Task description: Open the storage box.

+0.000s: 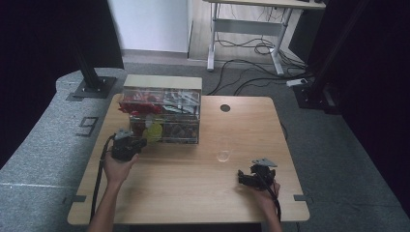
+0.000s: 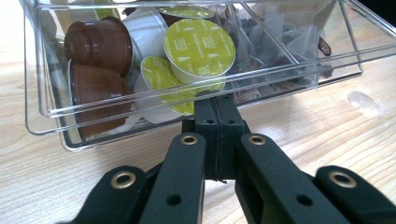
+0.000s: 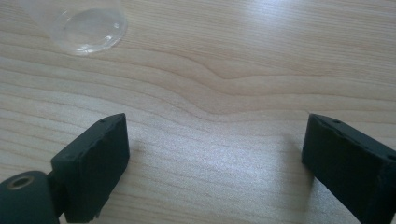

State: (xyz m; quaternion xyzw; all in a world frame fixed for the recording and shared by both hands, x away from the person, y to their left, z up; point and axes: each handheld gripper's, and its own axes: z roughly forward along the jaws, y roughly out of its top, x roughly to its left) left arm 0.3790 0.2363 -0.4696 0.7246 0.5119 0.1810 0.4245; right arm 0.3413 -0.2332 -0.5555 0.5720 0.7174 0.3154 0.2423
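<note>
The left gripper [image 2: 217, 105] has its jaws pressed together at the front wall of the clear drawer [image 2: 56, 112], apparently pinching its handle. The right gripper [image 3: 215, 154] rests spread wide and empty near the table's [image 1: 193, 193] right front corner. The drawer looks only partly drawn out. It holds coffee pods [image 2: 198, 44], brown, white and green-lidded, beside tea bags [image 2: 275, 42]. A clear cup [image 1: 223, 150] stands mid-table.

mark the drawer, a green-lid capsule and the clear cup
drawer [image 2: 46, 114]: left gripper view, its clear front wall.
green-lid capsule [image 2: 199, 44]: left gripper view, middle of its foil lid.
clear cup [image 3: 88, 30]: right gripper view, its round base.
</note>
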